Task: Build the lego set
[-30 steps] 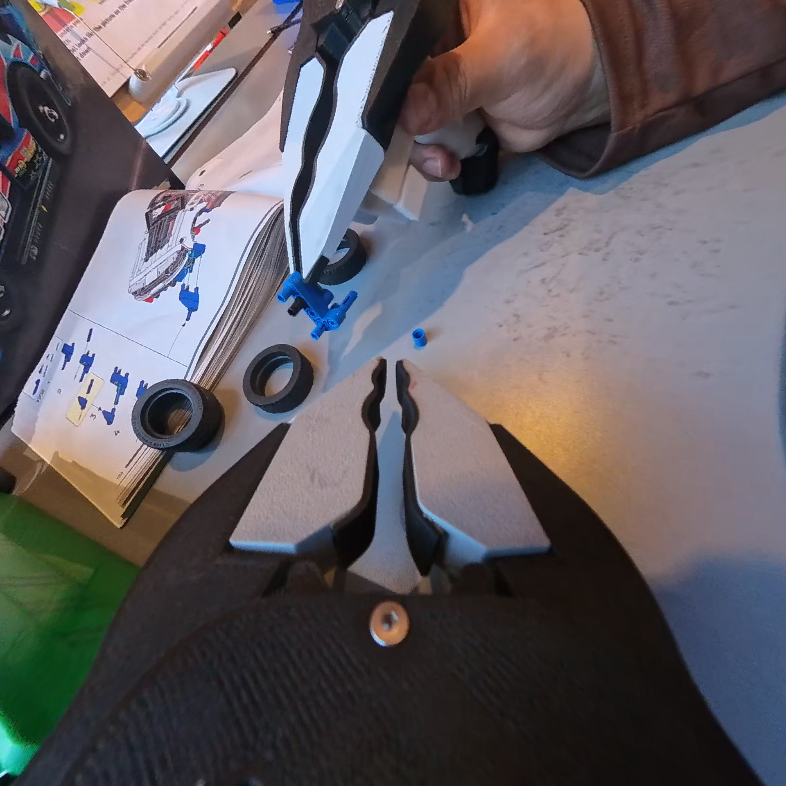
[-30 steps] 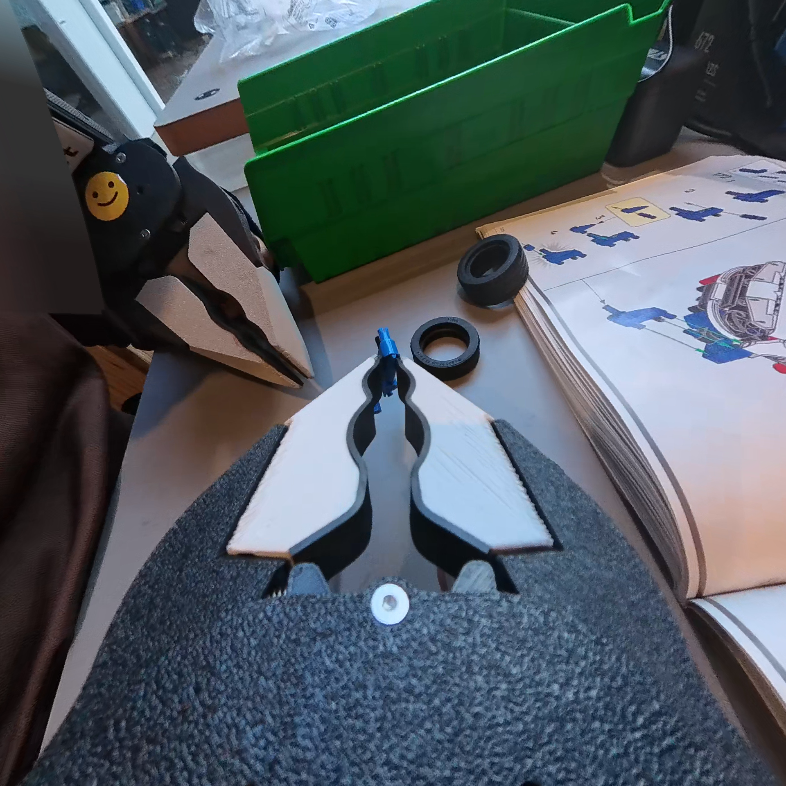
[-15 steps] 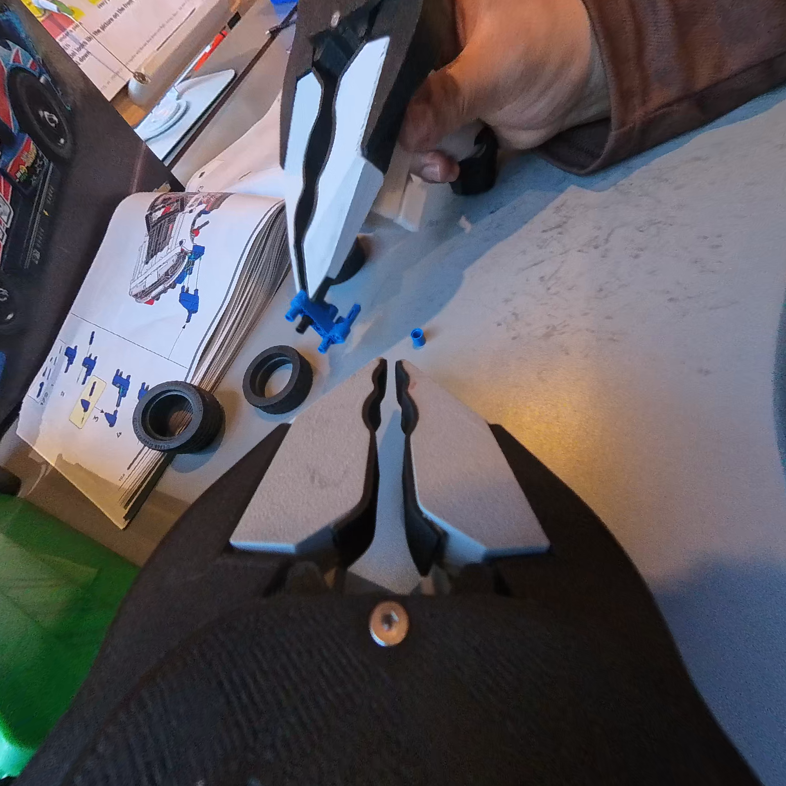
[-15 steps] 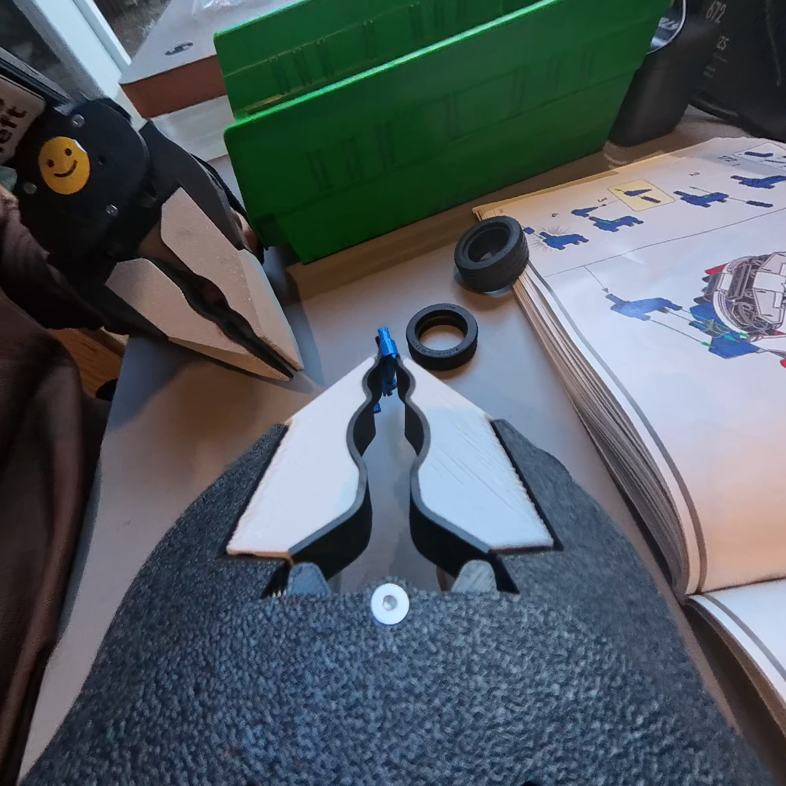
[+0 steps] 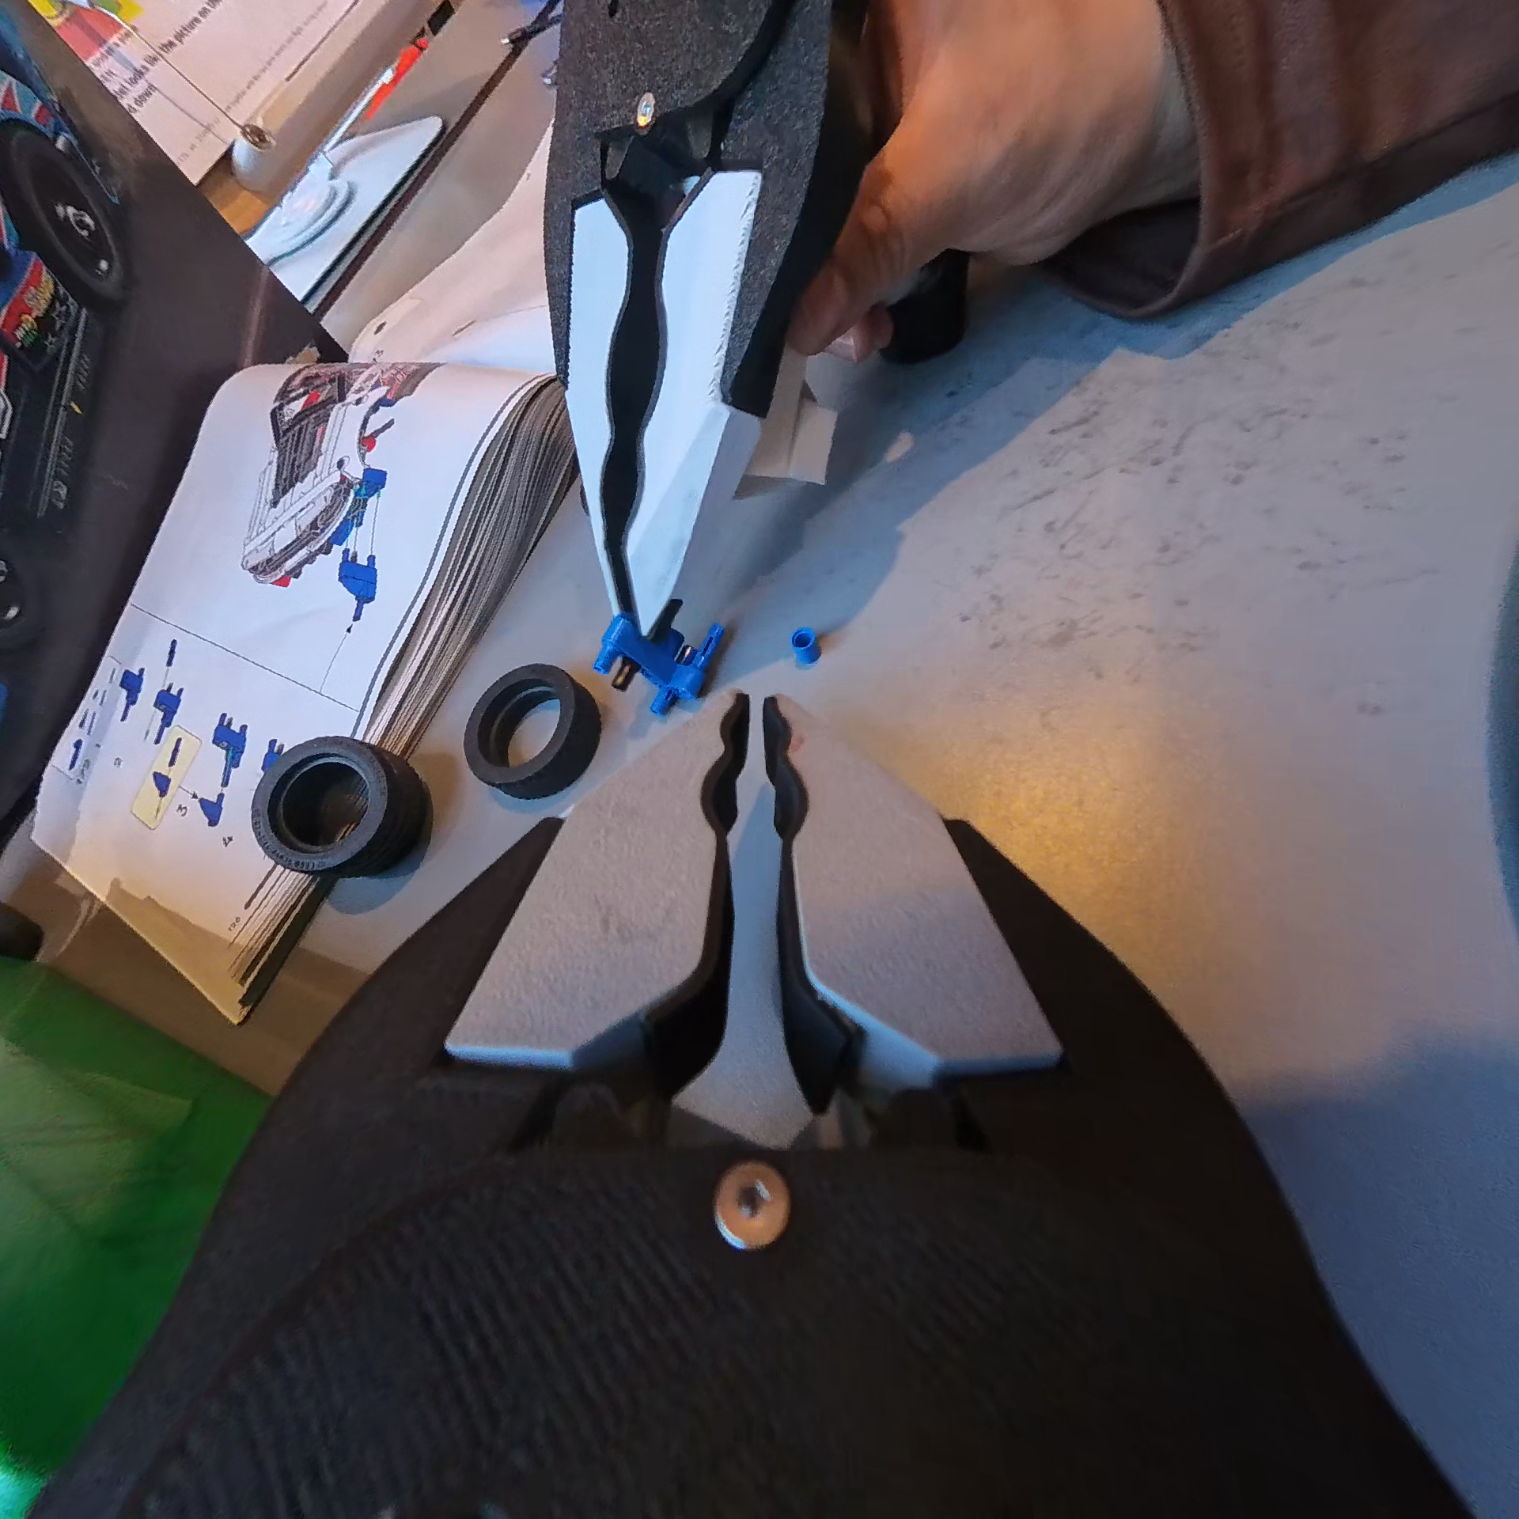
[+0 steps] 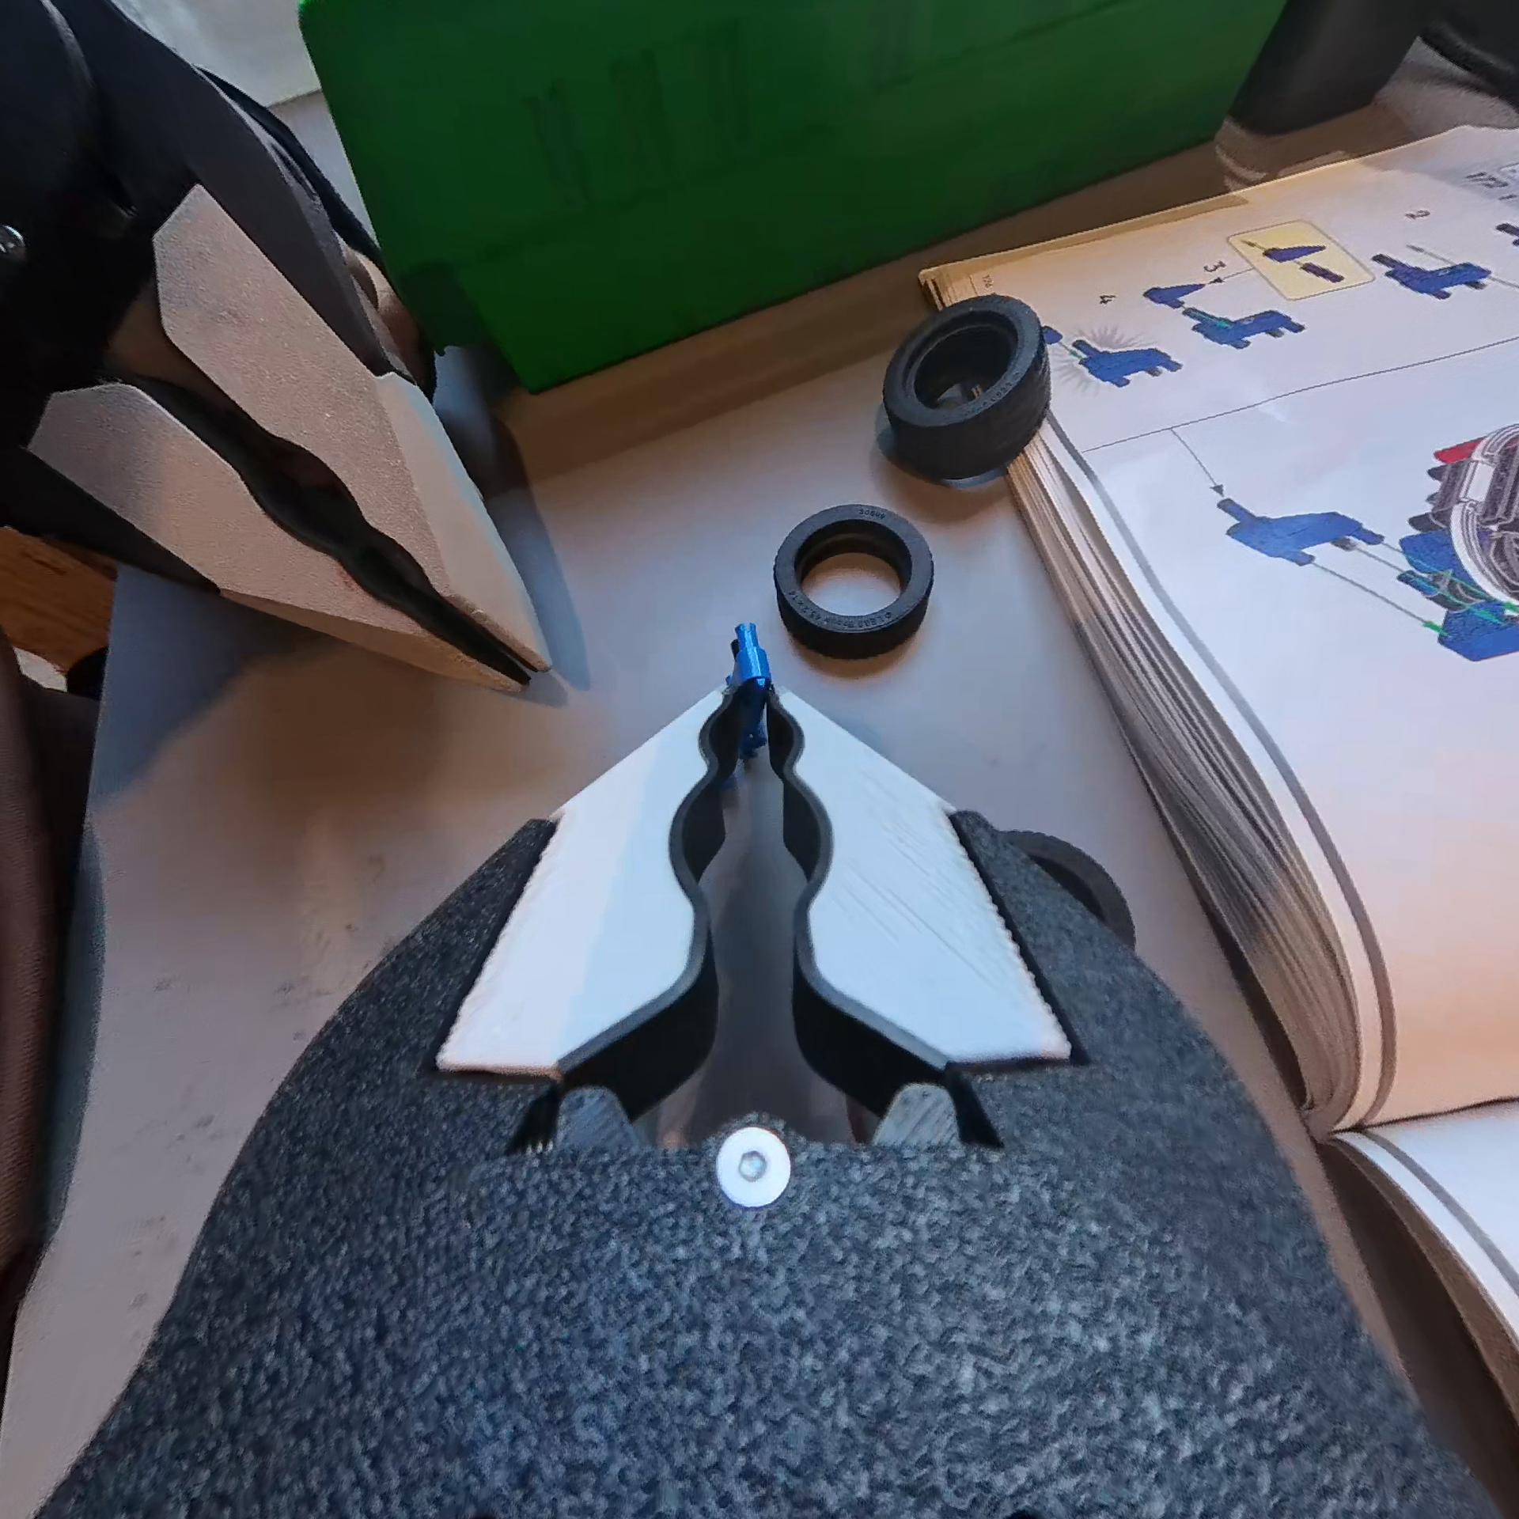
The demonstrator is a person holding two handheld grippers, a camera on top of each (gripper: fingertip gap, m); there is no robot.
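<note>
My right gripper [image 6: 750,699] is shut on a small blue Lego assembly [image 6: 748,664] with pins, held at its fingertips. In the left wrist view this gripper [image 5: 637,620] points down and holds the assembly [image 5: 657,657] at or just above the grey table; I cannot tell if it touches. My left gripper [image 5: 752,707] is shut and empty, with its tips just in front of the assembly. It also shows in the right wrist view [image 6: 526,670]. A tiny blue pin [image 5: 805,645] lies loose to the right.
Two black tyres [image 5: 533,731] [image 5: 341,805] lie beside an open instruction book [image 5: 271,616], the second one on its corner. A green bin [image 6: 740,164] stands behind them. Another tyre [image 6: 1068,879] peeks out beside my right gripper. A person's hand [image 5: 986,148] holds the right gripper. Across from one pair of fingers to the other is roughly 5 cm.
My right gripper has come down and nearer to the left gripper's tips with the blue assembly in it. The left gripper has hardly moved.
</note>
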